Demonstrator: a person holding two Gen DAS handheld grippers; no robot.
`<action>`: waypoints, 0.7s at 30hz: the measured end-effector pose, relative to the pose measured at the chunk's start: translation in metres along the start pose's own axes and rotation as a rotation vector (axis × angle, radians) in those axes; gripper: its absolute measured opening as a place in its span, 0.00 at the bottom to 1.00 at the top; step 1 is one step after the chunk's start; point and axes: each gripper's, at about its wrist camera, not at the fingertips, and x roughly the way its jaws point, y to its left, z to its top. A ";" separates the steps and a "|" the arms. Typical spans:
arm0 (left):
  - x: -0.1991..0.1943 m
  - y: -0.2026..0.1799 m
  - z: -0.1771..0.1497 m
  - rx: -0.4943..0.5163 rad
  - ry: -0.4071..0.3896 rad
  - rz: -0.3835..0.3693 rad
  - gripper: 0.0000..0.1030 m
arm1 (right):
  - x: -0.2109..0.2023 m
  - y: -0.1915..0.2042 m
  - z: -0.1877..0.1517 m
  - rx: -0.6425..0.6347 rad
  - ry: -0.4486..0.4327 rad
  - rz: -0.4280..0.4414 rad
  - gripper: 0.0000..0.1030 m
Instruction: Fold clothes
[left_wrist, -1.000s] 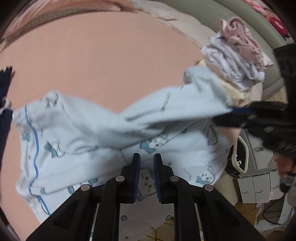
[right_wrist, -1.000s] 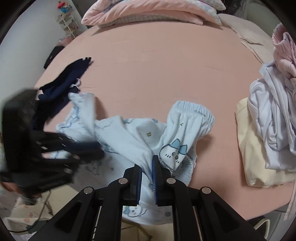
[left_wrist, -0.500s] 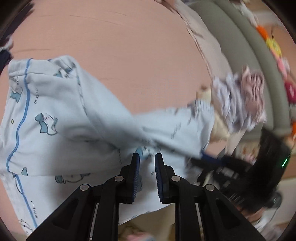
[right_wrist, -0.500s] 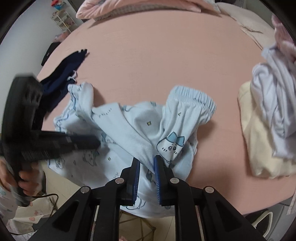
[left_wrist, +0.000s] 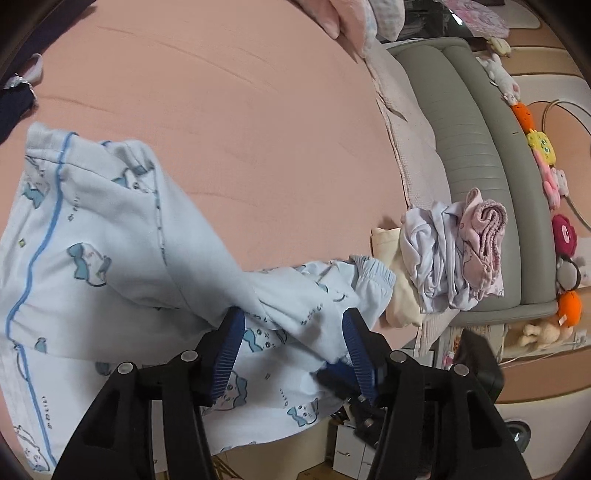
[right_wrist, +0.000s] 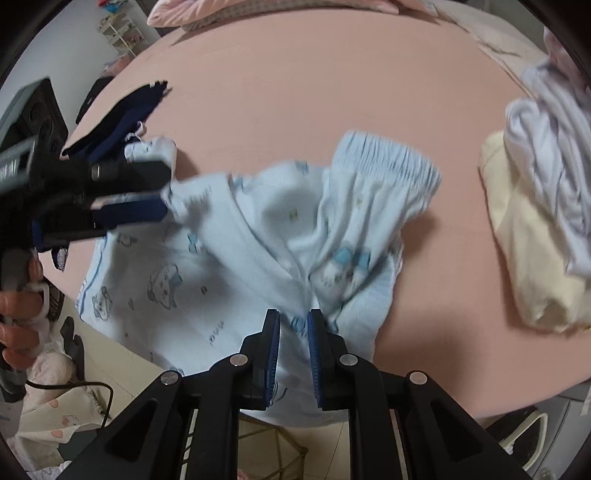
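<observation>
- Over the bed (left_wrist: 236, 122), the left gripper (left_wrist: 291, 345) tilts downward, jaws opening, pyjama trousers (left_wrist: 110, 266) loose between them.
- The right gripper (right_wrist: 293, 345) points steeply down, pinching the trousers' fabric.

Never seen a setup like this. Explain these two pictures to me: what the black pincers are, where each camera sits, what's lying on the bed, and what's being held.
No robot here: a person holds a hand tool with two jaws in each hand, and a fisheye camera on each tool looks out along its fingers.

The left tool's view shows the left gripper, its jaws opening, with cloth lying between them. The right tool's view shows the right gripper, shut on the light blue pyjama trousers, which have a cat print.

The trousers lie crumpled at the edge of a pink bed. Also on the bed are a dark navy garment and a pile of clothes on a cream piece.
</observation>
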 end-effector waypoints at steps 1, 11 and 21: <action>0.003 -0.003 0.001 0.000 0.003 0.003 0.51 | 0.002 0.000 -0.002 0.004 0.008 0.002 0.14; 0.021 0.007 0.009 -0.029 0.060 0.073 0.50 | 0.011 0.003 -0.006 -0.013 0.027 -0.007 0.14; 0.022 0.008 -0.002 -0.001 0.039 0.101 0.50 | -0.016 -0.001 0.012 0.044 -0.016 0.025 0.38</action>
